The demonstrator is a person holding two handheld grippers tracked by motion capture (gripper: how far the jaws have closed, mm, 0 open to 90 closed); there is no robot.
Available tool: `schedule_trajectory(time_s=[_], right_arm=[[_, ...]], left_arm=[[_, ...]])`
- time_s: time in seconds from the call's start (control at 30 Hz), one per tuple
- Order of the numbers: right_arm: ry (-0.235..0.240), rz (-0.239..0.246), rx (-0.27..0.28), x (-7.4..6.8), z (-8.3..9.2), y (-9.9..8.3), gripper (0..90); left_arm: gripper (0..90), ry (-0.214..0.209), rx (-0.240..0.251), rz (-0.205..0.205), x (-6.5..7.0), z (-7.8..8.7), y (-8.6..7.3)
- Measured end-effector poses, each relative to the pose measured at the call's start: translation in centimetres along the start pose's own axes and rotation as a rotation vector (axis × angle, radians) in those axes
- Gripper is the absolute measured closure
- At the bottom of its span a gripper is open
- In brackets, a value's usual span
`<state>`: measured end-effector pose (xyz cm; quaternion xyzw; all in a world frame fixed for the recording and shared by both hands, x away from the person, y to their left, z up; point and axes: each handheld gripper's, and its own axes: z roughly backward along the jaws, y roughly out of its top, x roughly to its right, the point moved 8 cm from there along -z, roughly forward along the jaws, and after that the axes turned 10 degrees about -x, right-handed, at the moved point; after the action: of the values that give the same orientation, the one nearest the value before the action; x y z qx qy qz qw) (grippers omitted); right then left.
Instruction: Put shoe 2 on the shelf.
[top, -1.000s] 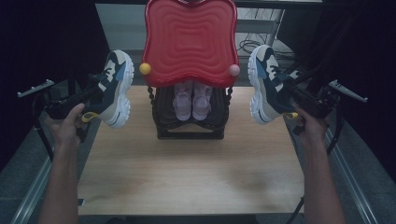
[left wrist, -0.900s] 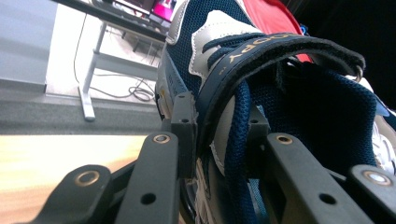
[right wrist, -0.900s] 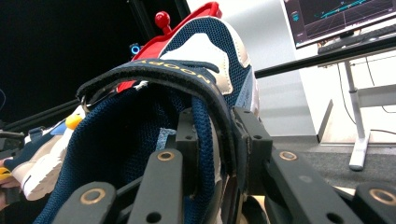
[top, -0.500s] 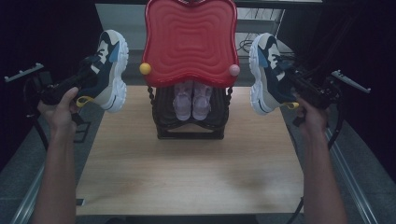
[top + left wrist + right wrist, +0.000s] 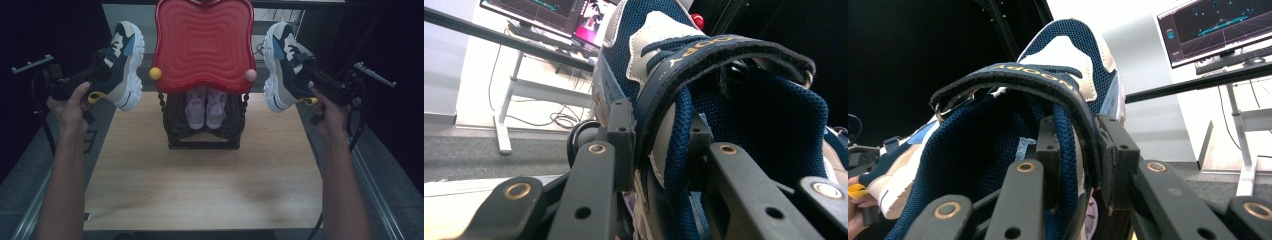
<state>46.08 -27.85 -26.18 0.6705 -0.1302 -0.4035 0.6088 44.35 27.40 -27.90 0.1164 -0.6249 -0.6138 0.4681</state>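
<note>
Above one table (image 5: 200,190), two grippers (image 5: 102,75) (image 5: 307,75) each clamp one navy sneaker (image 5: 122,62) (image 5: 282,65).

Each sneaker (image 5: 122,65) between the black fingers (image 5: 621,130) was navy, cream and white; beyond them the ridged tray (image 5: 202,42) was red, the small shoes (image 5: 205,106) lilac.

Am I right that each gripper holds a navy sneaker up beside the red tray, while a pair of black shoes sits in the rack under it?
Not quite: the high view shows the pair in the rack is pale purple, not black. The rest stands: the left gripper and right gripper each hold a navy sneaker up beside the red tray.
</note>
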Motion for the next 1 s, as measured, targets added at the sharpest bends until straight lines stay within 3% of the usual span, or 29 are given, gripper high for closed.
schedule_trajectory(time_s=[0.67,1.0], right_arm=[[0.036,0.02,0.045,-3.2,-1.9,4.2,73.6],[0.047,0.038,0.041,-5.0,-4.0,5.7,73.6]], left_arm=[[73.9,-0.025,0.017,-0.042,3.5,-1.9,4.2],[73.9,-0.019,0.022,-0.062,5.3,-4.1,6.0]])
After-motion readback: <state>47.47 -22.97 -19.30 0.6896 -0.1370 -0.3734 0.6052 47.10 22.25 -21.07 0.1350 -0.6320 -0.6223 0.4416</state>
